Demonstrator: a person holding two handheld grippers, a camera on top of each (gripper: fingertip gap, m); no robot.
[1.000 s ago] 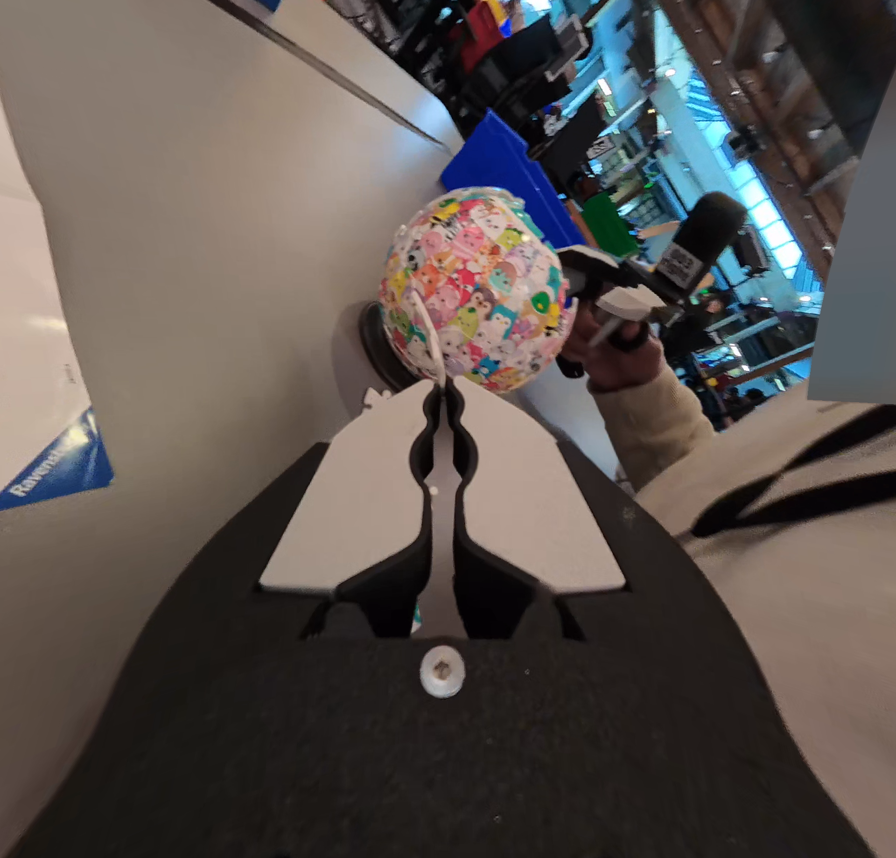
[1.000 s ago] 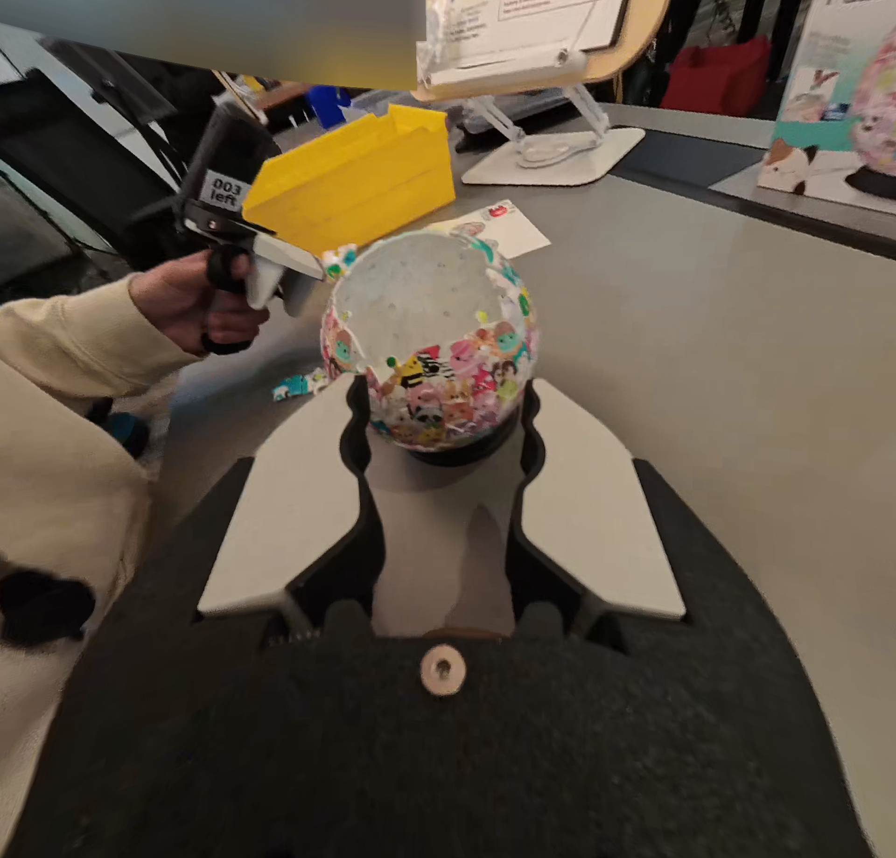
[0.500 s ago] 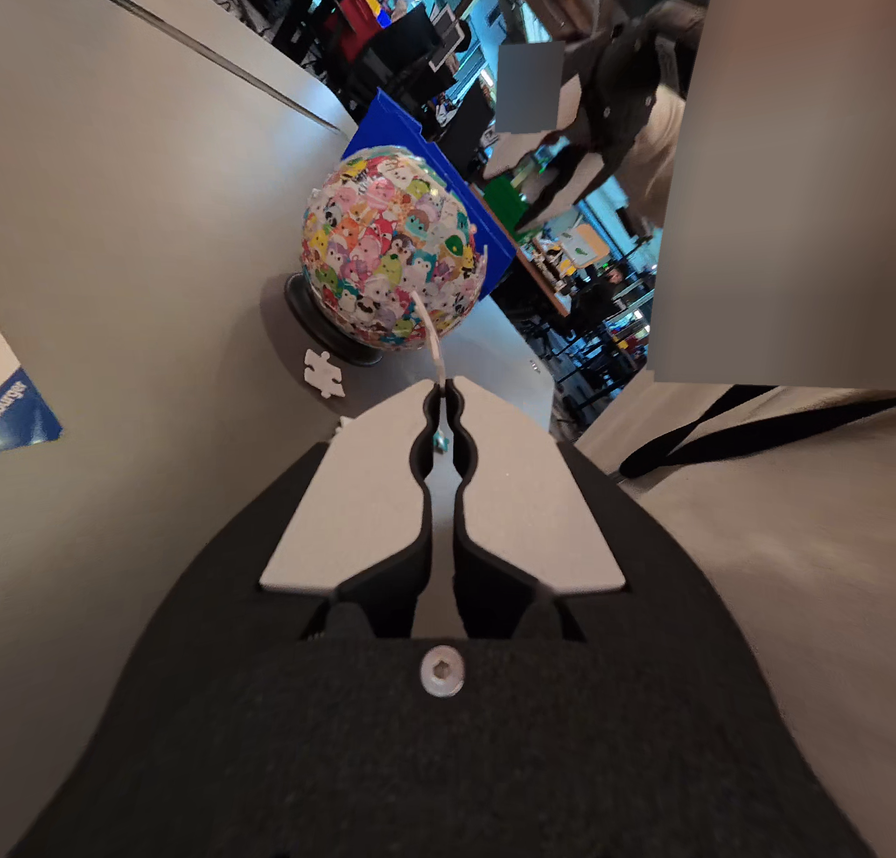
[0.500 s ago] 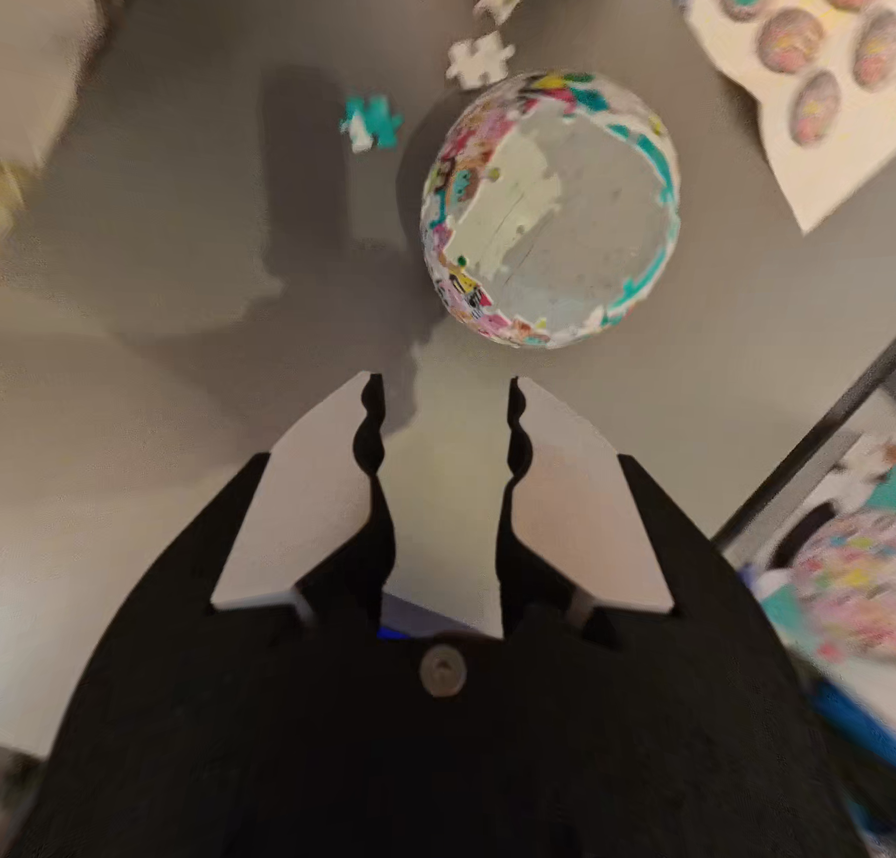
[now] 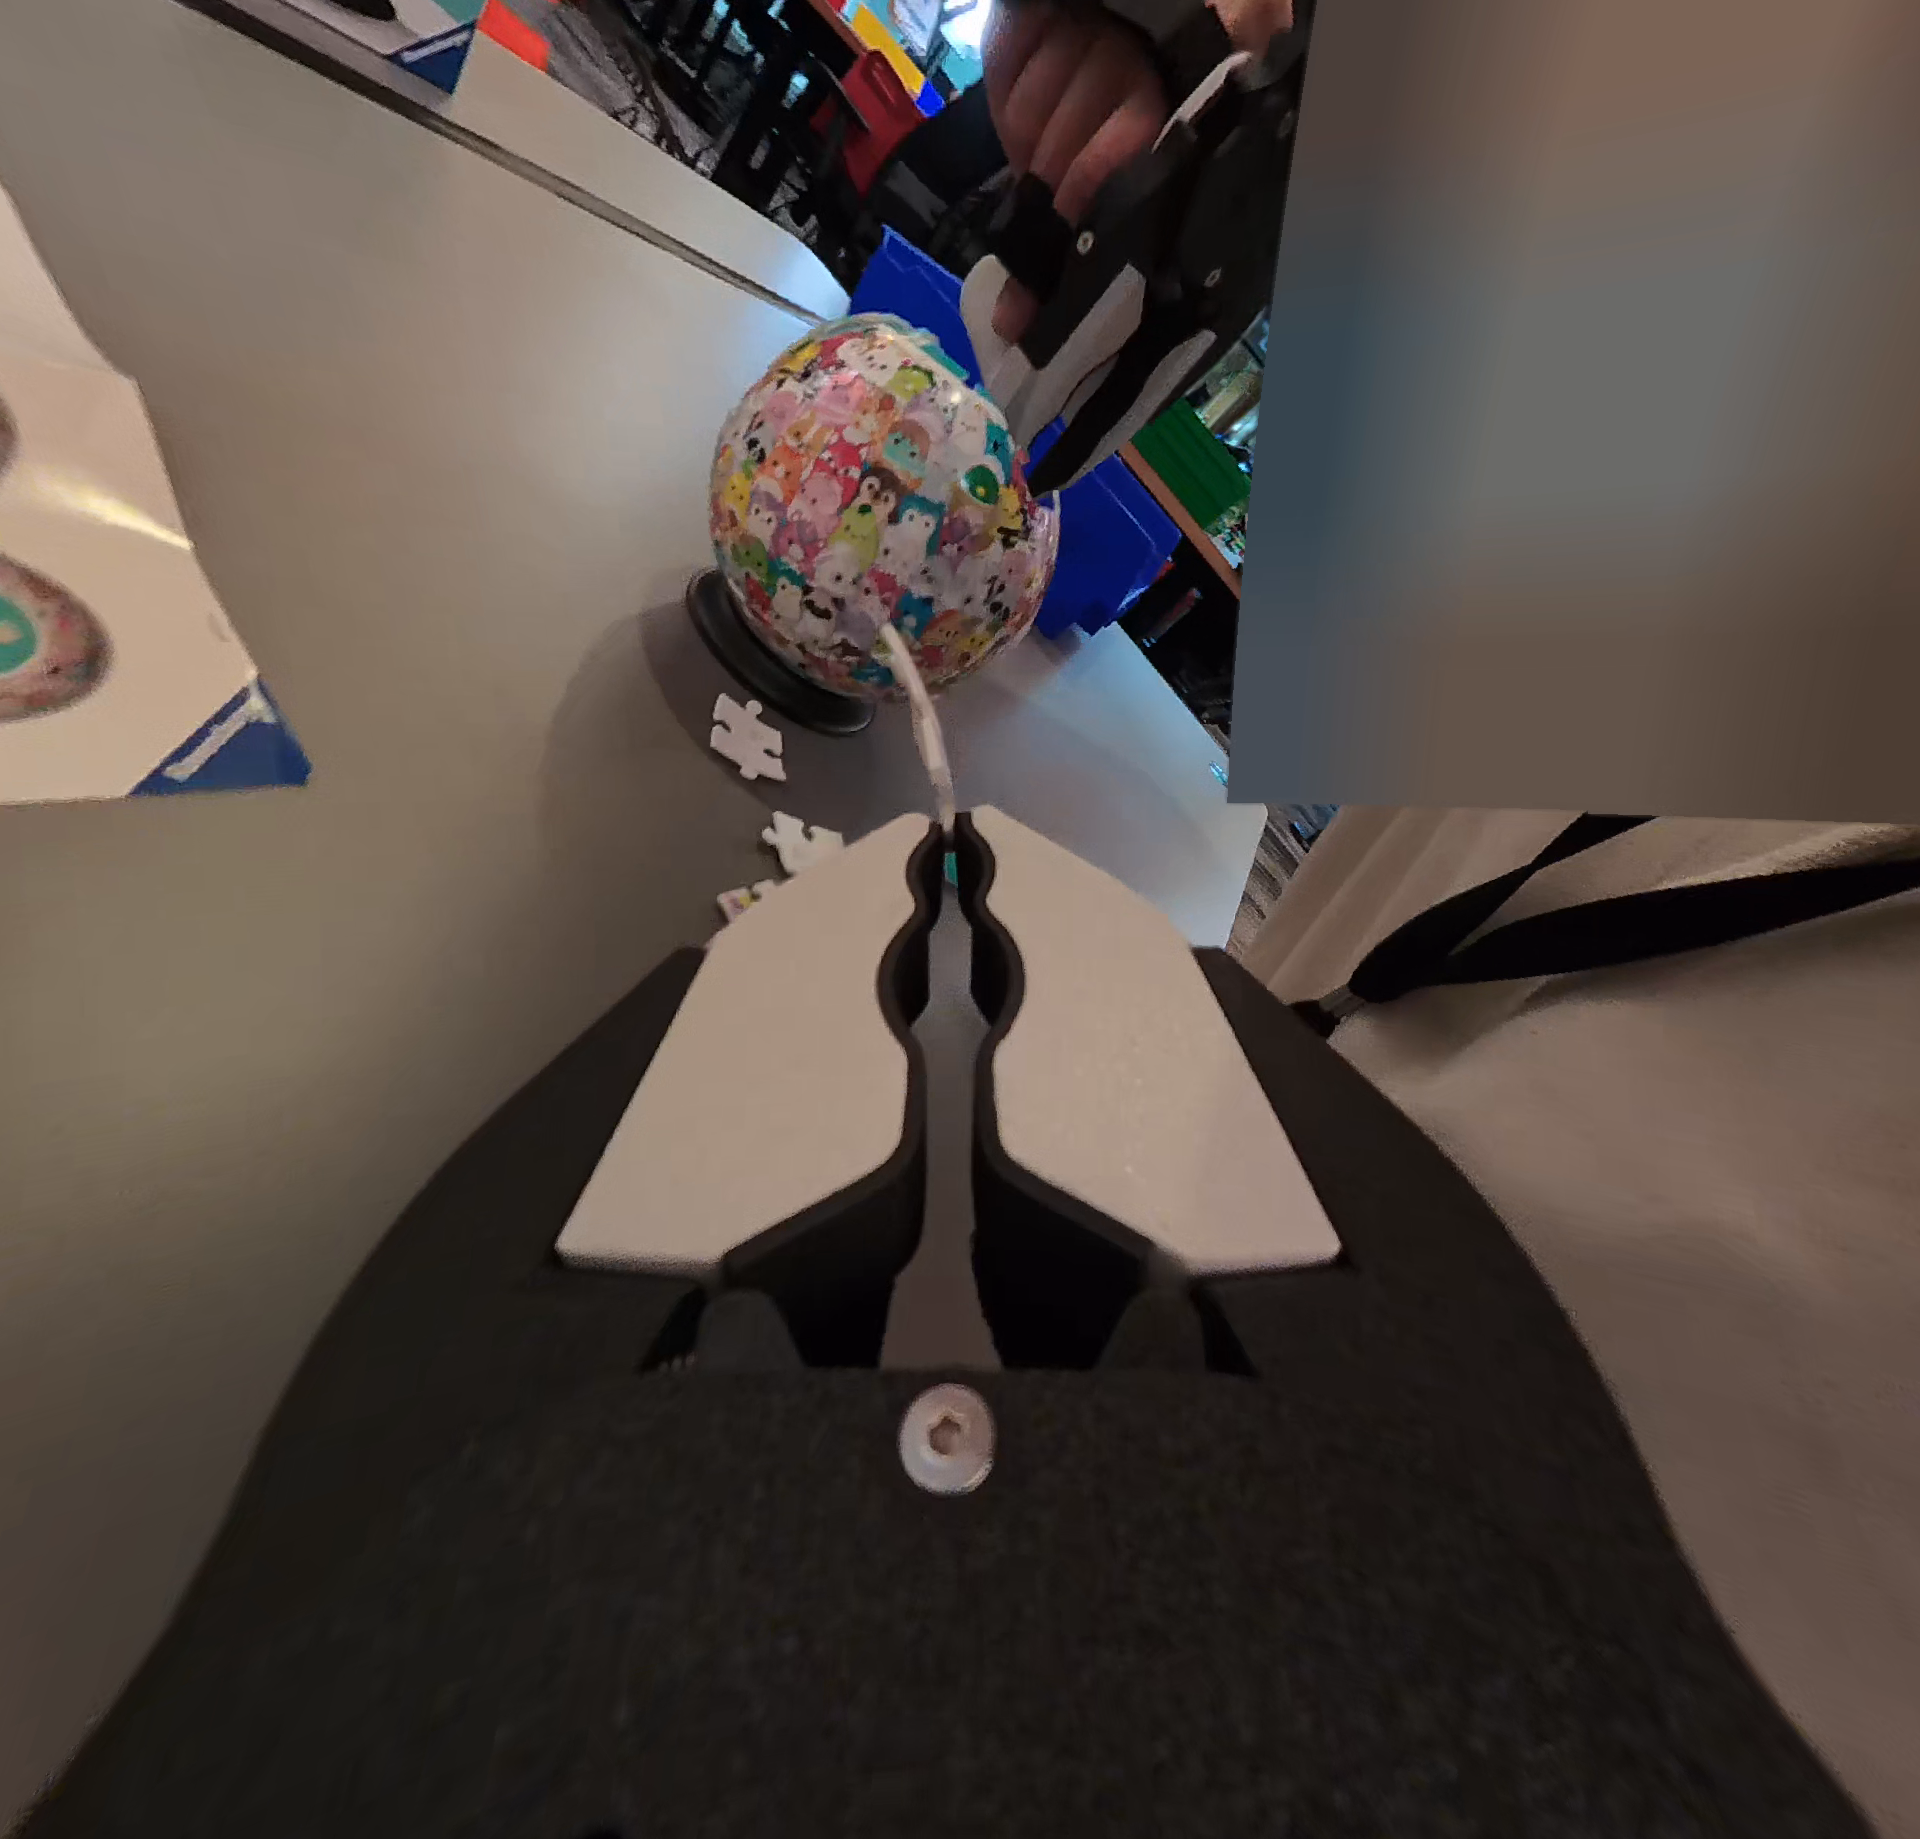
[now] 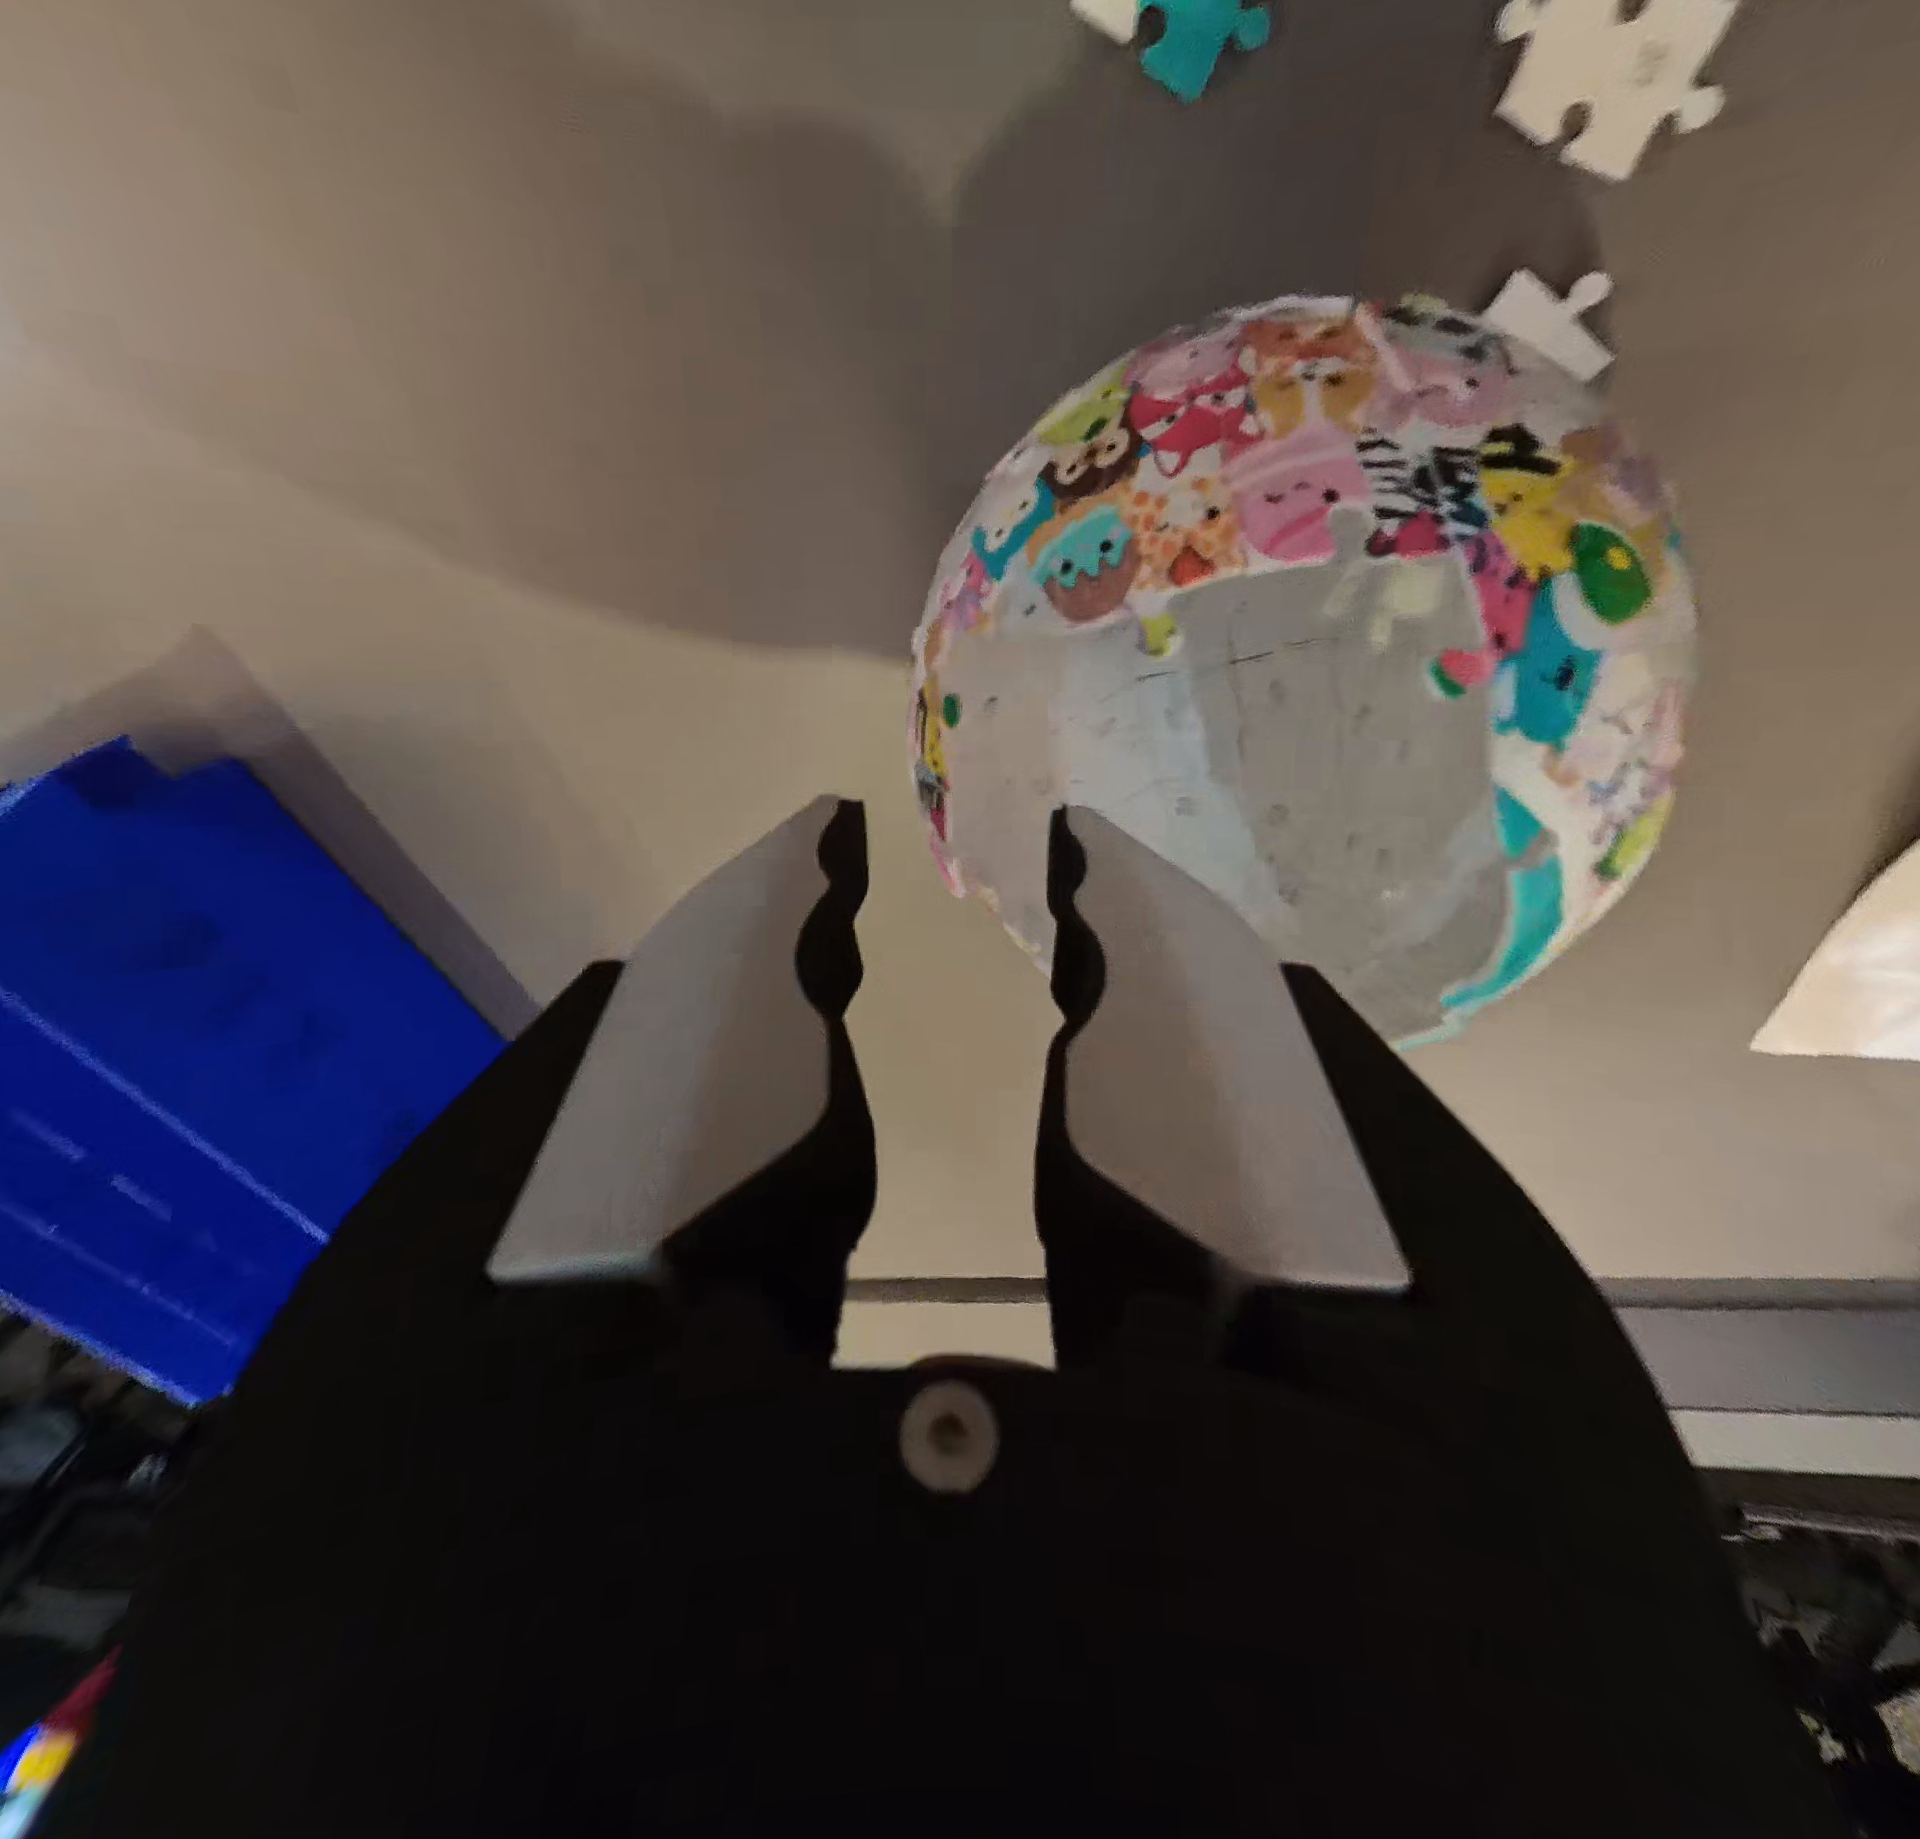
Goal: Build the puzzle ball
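Observation:
The colourful puzzle ball [image 5: 883, 511] sits on a black ring stand [image 5: 764, 662] on the grey table. My left gripper [image 5: 951, 833] is shut on a thin white puzzle piece [image 5: 920, 719], seen edge-on and reaching toward the ball's lower front. The right wrist view looks down into the ball [image 6: 1299, 667], where a large gap at the top shows its white inside. My right gripper [image 6: 951, 818] is open and empty, above and beside the gap. It also shows in the left wrist view [image 5: 1039, 439], over the ball's upper right.
Loose pieces lie near the stand: white ones [image 5: 748, 740] [image 5: 800, 839], a teal one [image 6: 1174, 2] and more white ones [image 6: 1610, 54] [image 6: 1548, 324]. A blue bin [image 6: 156, 1041] stands behind the ball. A printed leaflet [image 5: 83, 594] lies at the left.
My right gripper let go of the ball's sides, rose above it and now looks down. My left gripper drew back from the ball with the piece still held.

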